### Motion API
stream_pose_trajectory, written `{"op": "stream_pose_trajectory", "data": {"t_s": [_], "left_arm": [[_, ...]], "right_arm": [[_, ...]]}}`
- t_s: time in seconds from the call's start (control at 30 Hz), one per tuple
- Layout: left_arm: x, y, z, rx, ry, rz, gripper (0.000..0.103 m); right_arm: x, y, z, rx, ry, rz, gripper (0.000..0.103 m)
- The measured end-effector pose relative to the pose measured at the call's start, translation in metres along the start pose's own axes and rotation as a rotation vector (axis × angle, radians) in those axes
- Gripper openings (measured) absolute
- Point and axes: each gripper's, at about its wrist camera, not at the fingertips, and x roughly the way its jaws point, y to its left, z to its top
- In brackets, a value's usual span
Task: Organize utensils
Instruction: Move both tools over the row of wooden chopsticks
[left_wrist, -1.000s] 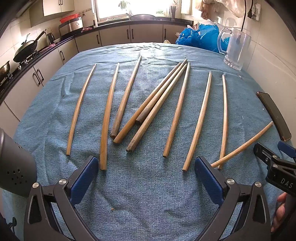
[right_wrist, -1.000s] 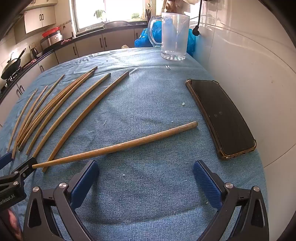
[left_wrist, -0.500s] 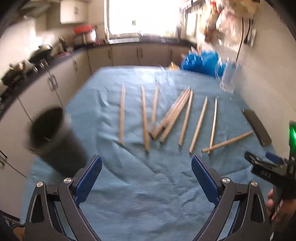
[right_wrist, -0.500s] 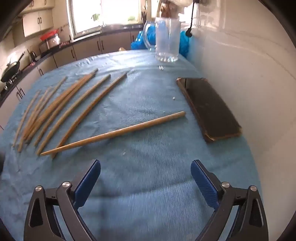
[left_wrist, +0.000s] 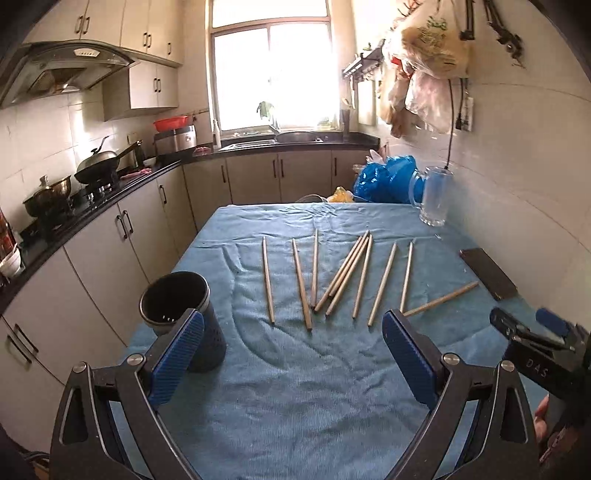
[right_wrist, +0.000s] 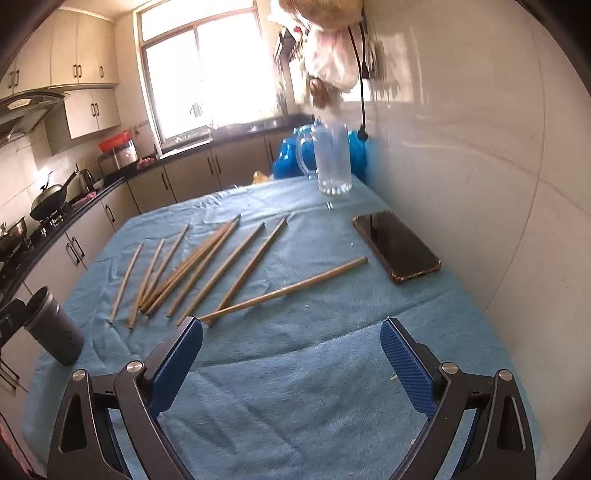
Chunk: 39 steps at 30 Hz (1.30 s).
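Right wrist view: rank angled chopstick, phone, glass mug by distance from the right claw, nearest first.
From the right claw, in the right wrist view:
1. Angled chopstick, just ahead, slightly left.
2. Phone, farther, right near the wall.
3. Glass mug, farthest, at the table's far end.

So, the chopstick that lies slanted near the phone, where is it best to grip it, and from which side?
Probably from above, at the middle of the slanted chopstick. It lies flat on the blue cloth, and its thin end crosses another chopstick, so set the fingers across the free middle. The right gripper is nearest.
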Motion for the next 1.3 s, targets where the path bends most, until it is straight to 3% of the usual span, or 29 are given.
{"op": "stream_pose_trajectory", "data": {"t_s": [0.47, 1.3], "left_arm": [[-0.002, 0.004, -0.012, -0.011, 0.027, -0.006, 0.097], [0.025, 0.017, -0.029, -0.035, 0.102, -0.005, 0.097]], "right_arm": [[-0.038, -0.002, -0.009, 0.04, -0.105, -0.033, 0.097], [-0.022, 0.007, -0.024, 0.024, -0.051, -0.031, 0.097]]}}
